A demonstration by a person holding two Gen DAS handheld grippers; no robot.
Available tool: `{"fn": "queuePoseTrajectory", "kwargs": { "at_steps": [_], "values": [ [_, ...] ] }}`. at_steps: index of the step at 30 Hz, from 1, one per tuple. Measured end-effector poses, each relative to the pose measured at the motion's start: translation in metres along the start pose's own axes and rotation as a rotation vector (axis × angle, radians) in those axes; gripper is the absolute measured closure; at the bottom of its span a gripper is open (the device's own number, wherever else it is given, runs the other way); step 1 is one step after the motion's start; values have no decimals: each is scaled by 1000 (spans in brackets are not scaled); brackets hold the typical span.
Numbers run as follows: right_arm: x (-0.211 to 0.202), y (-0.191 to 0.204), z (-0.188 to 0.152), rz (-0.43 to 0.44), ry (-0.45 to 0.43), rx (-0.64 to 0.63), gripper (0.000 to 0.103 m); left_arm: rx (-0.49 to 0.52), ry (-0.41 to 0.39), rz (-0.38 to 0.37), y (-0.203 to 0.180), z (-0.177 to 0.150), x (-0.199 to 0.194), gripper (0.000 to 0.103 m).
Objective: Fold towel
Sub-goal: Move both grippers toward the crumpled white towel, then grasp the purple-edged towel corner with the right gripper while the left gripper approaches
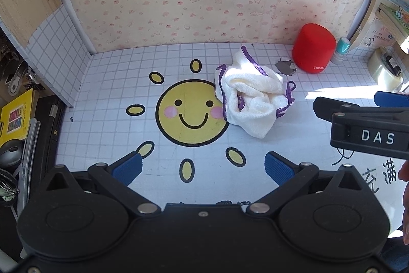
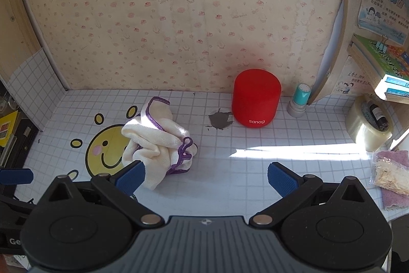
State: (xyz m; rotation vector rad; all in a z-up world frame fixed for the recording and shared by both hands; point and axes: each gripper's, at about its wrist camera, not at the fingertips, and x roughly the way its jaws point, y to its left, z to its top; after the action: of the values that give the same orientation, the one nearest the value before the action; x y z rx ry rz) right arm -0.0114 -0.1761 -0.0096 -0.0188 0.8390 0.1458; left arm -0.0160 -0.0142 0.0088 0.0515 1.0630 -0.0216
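Both grippers hang over the table with jaws spread wide and nothing between them. The towel [image 2: 158, 142] lies just beyond the right gripper [image 2: 205, 177], toward the lower left of that view, its near edge beside the left blue pad [image 2: 131, 177]. From the left gripper [image 1: 203, 166] it sits farther off, right of centre, so the right one looks nearer. It is a crumpled white heap with purple hem, overlapping the sun drawing [image 1: 190, 114], no clear long axis.
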Motion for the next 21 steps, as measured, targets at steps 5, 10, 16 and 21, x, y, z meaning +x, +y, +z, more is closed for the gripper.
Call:
{"fn": "queuePoseTrajectory", "kwargs": {
  "at_steps": [5,10,16,21],
  "values": [
    [1,0,0,26,-7,4,39,31,25,-30,1,5,10,71],
    [2,1,-1,63,-9,11,103,-2,18,-77,6,6,16,102],
    [0,3,-8,85,-10,11,103,31,-8,-114,0,5,15,103],
    [1,5,-9,46,-29,-1,81,60,-18,-77,-7,7,16,42]
  ]
}}
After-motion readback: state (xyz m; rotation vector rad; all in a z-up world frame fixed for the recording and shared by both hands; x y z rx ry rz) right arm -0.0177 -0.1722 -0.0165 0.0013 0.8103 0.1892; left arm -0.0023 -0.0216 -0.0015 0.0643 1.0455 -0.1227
